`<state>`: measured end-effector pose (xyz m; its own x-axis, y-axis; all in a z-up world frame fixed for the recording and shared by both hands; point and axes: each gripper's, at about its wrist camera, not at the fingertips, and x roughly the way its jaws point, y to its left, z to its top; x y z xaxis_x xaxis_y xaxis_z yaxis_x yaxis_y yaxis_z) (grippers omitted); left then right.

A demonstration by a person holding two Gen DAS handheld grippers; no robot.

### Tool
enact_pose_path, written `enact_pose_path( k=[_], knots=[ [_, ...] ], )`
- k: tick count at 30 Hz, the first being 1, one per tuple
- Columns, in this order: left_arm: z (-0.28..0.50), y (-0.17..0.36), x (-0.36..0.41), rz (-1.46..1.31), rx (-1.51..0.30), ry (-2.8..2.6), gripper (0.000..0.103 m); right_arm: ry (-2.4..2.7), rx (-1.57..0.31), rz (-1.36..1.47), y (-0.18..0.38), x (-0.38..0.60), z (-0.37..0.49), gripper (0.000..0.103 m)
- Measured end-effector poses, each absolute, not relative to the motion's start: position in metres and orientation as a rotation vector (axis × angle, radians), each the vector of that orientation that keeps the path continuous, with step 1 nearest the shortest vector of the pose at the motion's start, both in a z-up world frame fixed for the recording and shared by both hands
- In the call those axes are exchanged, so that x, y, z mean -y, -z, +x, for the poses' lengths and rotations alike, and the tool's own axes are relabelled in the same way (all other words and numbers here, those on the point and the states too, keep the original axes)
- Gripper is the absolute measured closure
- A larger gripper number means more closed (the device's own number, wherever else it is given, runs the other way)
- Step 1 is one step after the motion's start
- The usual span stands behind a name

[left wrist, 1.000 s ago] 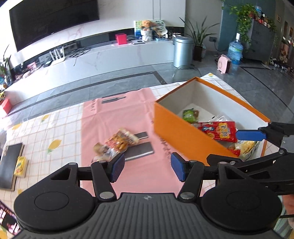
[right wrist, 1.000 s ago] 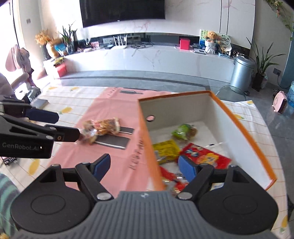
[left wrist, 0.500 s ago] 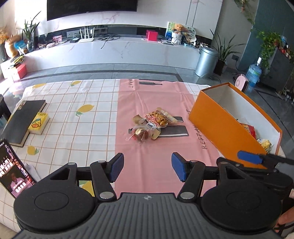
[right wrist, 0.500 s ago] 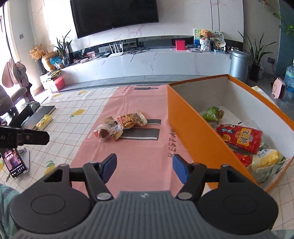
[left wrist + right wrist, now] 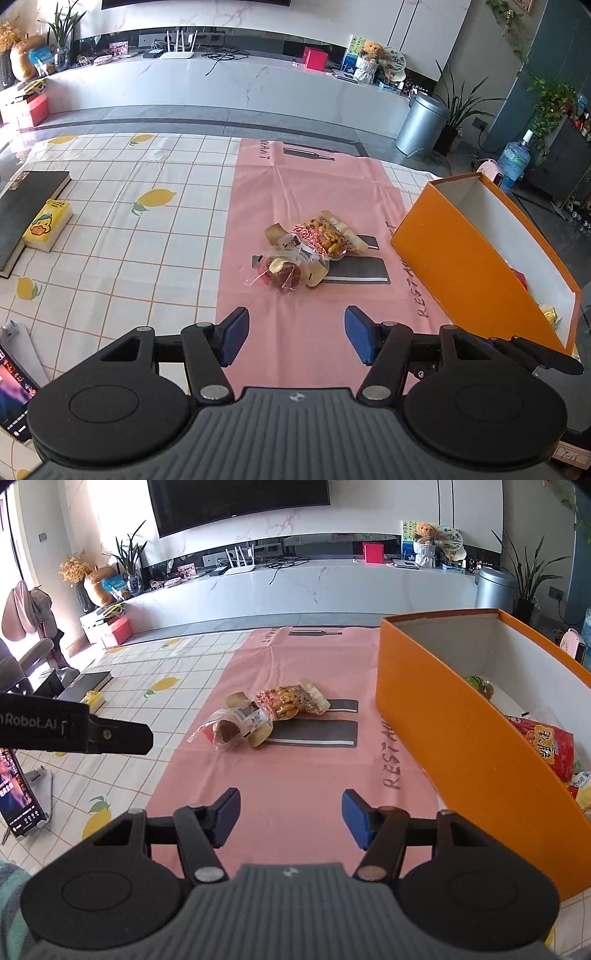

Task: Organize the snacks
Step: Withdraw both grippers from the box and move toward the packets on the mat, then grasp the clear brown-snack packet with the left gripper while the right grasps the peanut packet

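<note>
Two clear snack packets lie touching on the pink cloth (image 5: 306, 332): a nut packet (image 5: 327, 236) (image 5: 288, 701) and a pastry packet (image 5: 284, 267) (image 5: 236, 729). The orange box (image 5: 476, 280) (image 5: 461, 746) stands to their right and holds several snacks, among them a red packet (image 5: 546, 746). My left gripper (image 5: 295, 338) is open and empty, held back from the packets. My right gripper (image 5: 290, 818) is open and empty, beside the box's left wall. The left gripper's body (image 5: 74, 729) shows at the left of the right wrist view.
A black book (image 5: 26, 206) with a yellow tissue pack (image 5: 48, 223) lies at the left of the lemon-print tablecloth. A phone on a stand (image 5: 18, 790) is at the near left. Beyond the table are a TV bench and a metal bin (image 5: 421, 123).
Both grippers have pulled back and away from the box and snacks, staying open. The right gripper was over the box a second ago and now sits left of it. The packets have not moved.
</note>
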<state>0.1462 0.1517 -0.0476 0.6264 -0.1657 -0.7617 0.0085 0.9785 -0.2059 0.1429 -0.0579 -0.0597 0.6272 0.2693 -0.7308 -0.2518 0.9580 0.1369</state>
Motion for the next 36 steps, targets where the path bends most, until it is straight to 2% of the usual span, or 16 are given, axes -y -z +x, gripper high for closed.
enact_pose_path(
  k=[9, 17, 25, 32, 33, 34, 36],
  knots=[
    [0.18, 0.069, -0.154, -0.197, -0.928, 0.08, 0.033, -0.297, -0.85, -0.007, 0.073, 0.048, 0.184, 0.05],
    [0.204, 0.093, -0.166, -0.305, -0.925, 0.059, 0.032, -0.307, -0.852, 0.012, 0.083, 0.038, 0.22, 0.066],
    [0.22, 0.115, -0.173, -0.452, -0.938, 0.051, 0.032, -0.349, -0.887, 0.019, 0.107, 0.02, 0.242, 0.071],
    [0.227, 0.122, -0.185, -0.477, -0.933, 0.026, 0.032, -0.381, -0.899, 0.069, 0.119, 0.009, 0.256, 0.071],
    [0.227, 0.122, -0.188, -0.474, -0.931, 0.023, 0.033, -0.384, -0.898, 0.071, 0.12, 0.006, 0.257, 0.071],
    [0.225, 0.123, -0.19, -0.48, -0.927, 0.023, 0.038, -0.385, -0.896, 0.069, 0.122, 0.004, 0.258, 0.073],
    [0.223, 0.124, -0.195, -0.509, -0.929, 0.036, 0.052, -0.389, -0.91, 0.067, 0.125, 0.0, 0.26, 0.091]
  ],
)
